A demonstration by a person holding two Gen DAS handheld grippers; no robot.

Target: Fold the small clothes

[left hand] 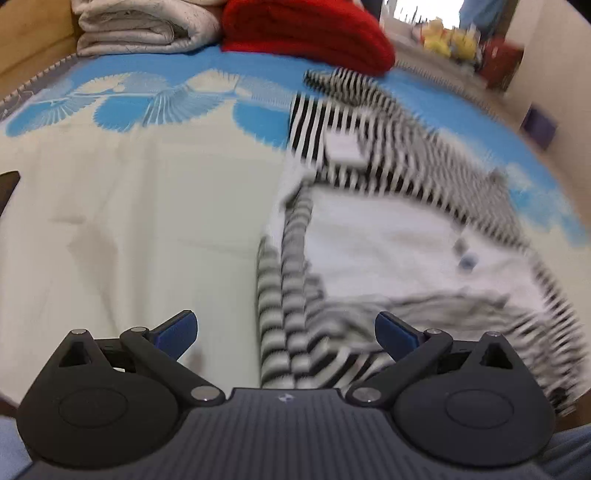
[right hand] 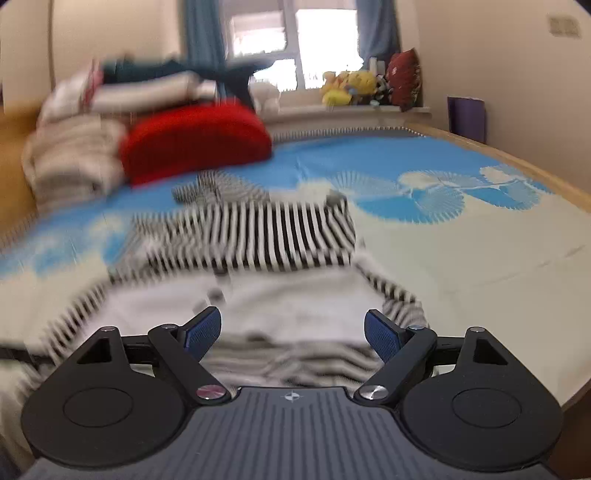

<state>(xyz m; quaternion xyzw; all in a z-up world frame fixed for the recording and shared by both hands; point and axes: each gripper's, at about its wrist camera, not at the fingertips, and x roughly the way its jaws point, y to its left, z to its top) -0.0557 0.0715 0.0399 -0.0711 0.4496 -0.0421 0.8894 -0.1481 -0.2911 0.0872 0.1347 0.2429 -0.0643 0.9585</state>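
A small black-and-white striped garment (left hand: pixel 388 229) with a plain white middle panel lies on the bed, partly folded, blurred by motion. My left gripper (left hand: pixel 286 334) hovers open above its near left edge, where a striped sleeve runs between the blue pads without being pinched. In the right wrist view the same garment (right hand: pixel 266 258) spreads ahead, its striped upper part folded over the white part. My right gripper (right hand: pixel 291 334) stands open over the near hem, nothing clamped between its fingers.
The bed cover (left hand: pixel 129 206) is cream with a blue fan pattern. A red cushion (left hand: pixel 310 33) and a folded pale blanket (left hand: pixel 144 26) lie at the head. Soft toys (right hand: pixel 347 88) sit on the windowsill; the wooden bed edge (right hand: pixel 535 170) runs along the right.
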